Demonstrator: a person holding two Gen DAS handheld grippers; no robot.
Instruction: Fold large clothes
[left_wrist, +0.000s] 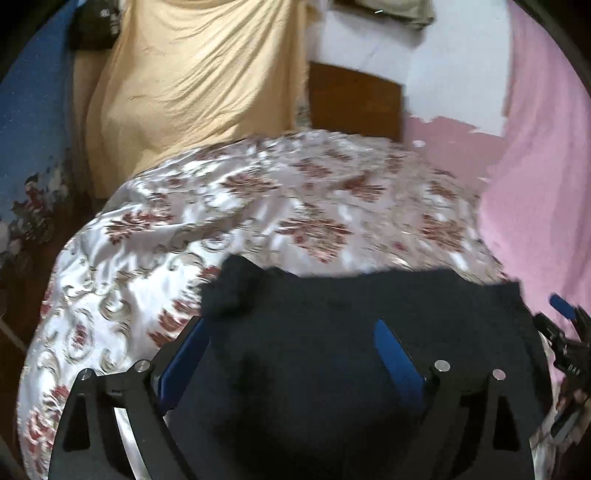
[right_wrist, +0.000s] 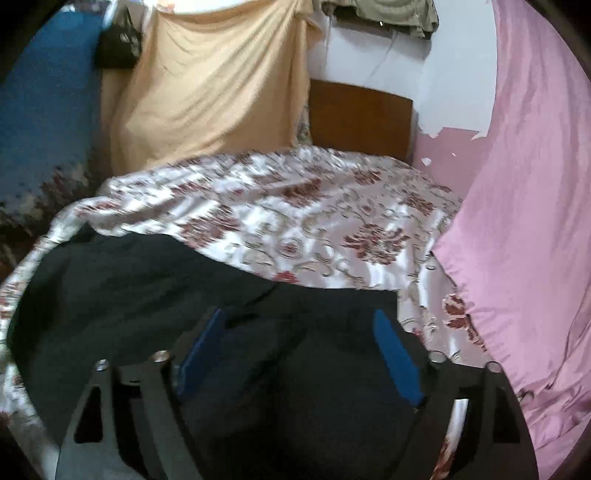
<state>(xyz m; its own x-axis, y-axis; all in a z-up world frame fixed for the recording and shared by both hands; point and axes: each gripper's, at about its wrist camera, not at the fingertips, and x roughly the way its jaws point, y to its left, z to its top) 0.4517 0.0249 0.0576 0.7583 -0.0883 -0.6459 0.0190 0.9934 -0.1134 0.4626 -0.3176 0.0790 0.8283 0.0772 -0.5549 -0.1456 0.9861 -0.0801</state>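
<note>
Floral bedspread (left_wrist: 258, 206); right hand-held gripper (left_wrist: 565, 332) left-view only.

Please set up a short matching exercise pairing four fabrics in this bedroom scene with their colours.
Things:
1. garment on the bed
2. bedspread
3. cloth hung at the back wall
4. cloth hung at the right

Colours:
A. pink
B. white with red floral print
C. black
D. pale yellow

Pairs: 1-C, 2-B, 3-D, 4-A
</note>
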